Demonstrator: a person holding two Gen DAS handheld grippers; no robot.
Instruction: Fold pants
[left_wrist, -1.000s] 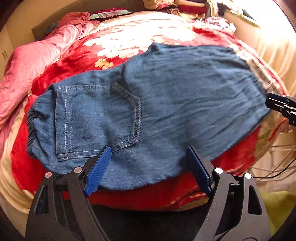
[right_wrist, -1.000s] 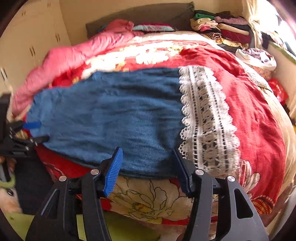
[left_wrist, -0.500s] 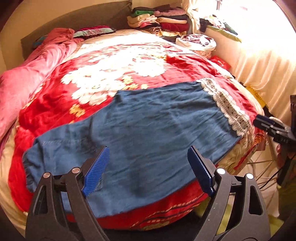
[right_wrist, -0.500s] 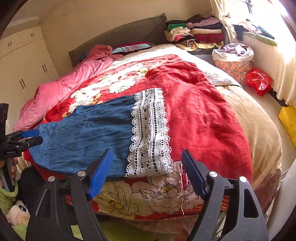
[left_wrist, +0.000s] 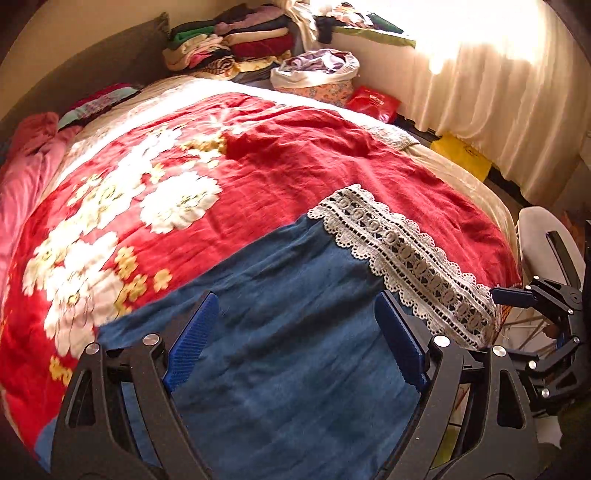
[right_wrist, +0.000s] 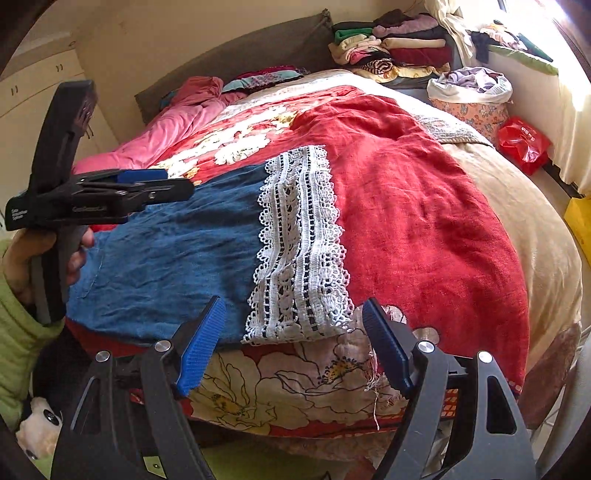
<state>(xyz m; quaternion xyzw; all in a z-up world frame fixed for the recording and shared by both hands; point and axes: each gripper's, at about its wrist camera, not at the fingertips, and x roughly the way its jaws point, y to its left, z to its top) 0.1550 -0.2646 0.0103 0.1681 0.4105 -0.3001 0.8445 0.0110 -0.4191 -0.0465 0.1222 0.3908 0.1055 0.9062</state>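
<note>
Blue denim pants (left_wrist: 295, 332) lie flat along the near edge of the bed; they also show in the right wrist view (right_wrist: 166, 258). Their leg end has a white lace hem (left_wrist: 402, 258), which the right wrist view (right_wrist: 299, 254) shows too. My left gripper (left_wrist: 295, 343) is open and empty, hovering over the leg part of the denim. My right gripper (right_wrist: 291, 343) is open and empty, just off the bed edge below the lace hem. The left gripper also shows in the right wrist view (right_wrist: 155, 184), held above the denim.
A red floral blanket (left_wrist: 258, 166) covers the bed, with a pink quilt (right_wrist: 177, 125) at its far left. Stacked folded clothes (right_wrist: 391, 48), a laundry basket (right_wrist: 469, 99) and a red bag (right_wrist: 524, 144) sit beyond the bed. A curtain (left_wrist: 498, 110) hangs on the right.
Both grippers have moved right along the bed edge, away from the pocket end toward the lace hem. Both stay open and empty.
</note>
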